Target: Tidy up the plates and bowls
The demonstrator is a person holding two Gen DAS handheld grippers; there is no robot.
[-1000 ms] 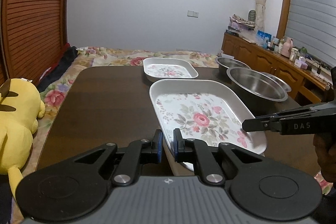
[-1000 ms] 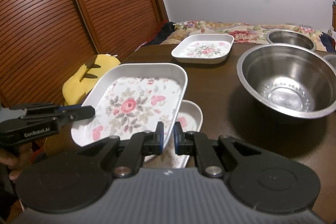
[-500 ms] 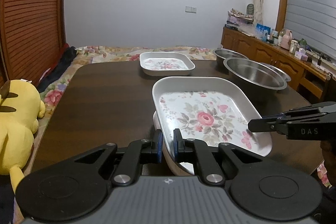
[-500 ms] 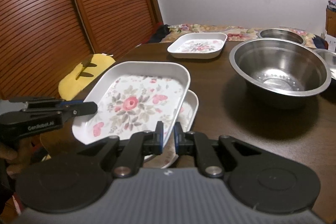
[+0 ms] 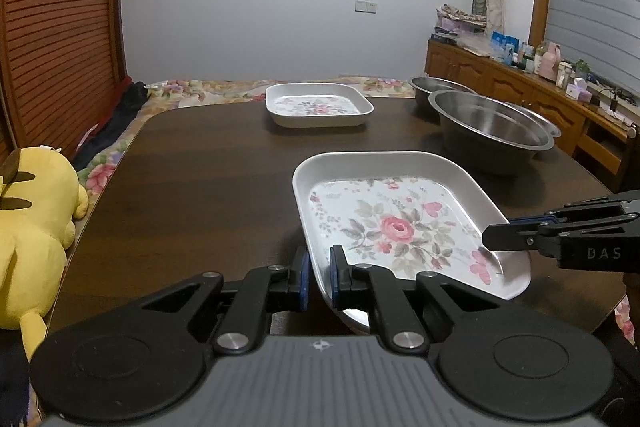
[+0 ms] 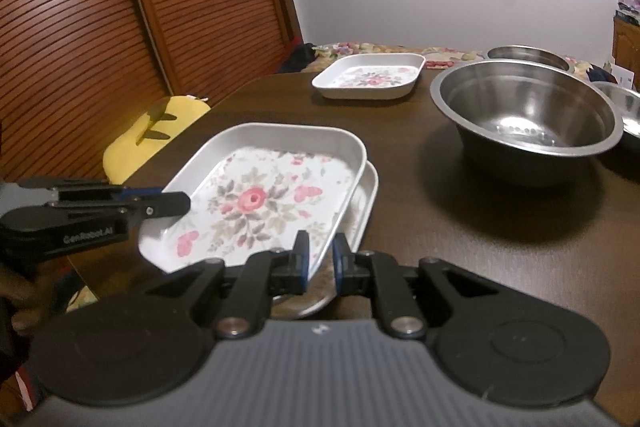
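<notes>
A white rectangular plate with a rose pattern [image 5: 396, 223] [image 6: 256, 199] is held over a second, similar plate [image 6: 362, 203] lying under it on the dark wooden table [image 5: 208, 179]. My left gripper [image 5: 318, 277] is shut on the near left rim of the top plate. My right gripper [image 6: 320, 259] is shut on its opposite rim and shows in the left wrist view [image 5: 496, 237]. A third floral plate [image 5: 318, 105] [image 6: 370, 77] sits at the far side. Steel bowls [image 5: 492, 123] [image 6: 524, 111] stand to the right.
A yellow plush toy [image 5: 28, 227] lies at the table's left edge. A flowered bedspread [image 5: 208, 89] lies beyond the table. A wooden sideboard [image 5: 520, 87] with clutter stands at the right wall. A slatted wooden door [image 6: 120, 7] is at the left.
The top plate, held by both grippers, has come lower and flatter over the plate beneath it. Both cameras have dropped nearer the table.
</notes>
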